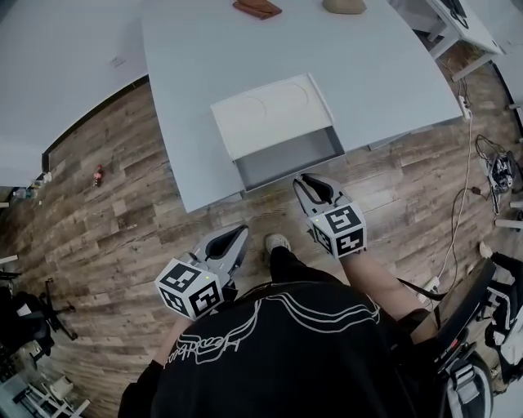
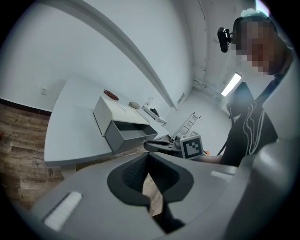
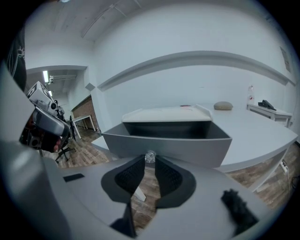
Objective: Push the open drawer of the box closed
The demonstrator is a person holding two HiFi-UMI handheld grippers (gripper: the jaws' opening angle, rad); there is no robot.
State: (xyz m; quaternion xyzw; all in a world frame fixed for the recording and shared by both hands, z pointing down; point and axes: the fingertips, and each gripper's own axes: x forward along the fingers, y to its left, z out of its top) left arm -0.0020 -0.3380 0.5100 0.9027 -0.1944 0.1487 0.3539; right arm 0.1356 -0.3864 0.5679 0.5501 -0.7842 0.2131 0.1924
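A white box stands near the front edge of the white table. Its grey drawer is pulled out toward me. My right gripper is at the drawer front. Its fingertips stand a narrow gap apart, with the small clear knob held between them. My left gripper hangs lower, over the floor and away from the table, with its tips together and nothing in them. The left gripper view shows the open drawer from the side, with the right gripper at its front.
At the table's far side lie a brown flat thing and a tan lump. Another white table stands at the right, with cables on the wood floor. My shoe shows below the drawer.
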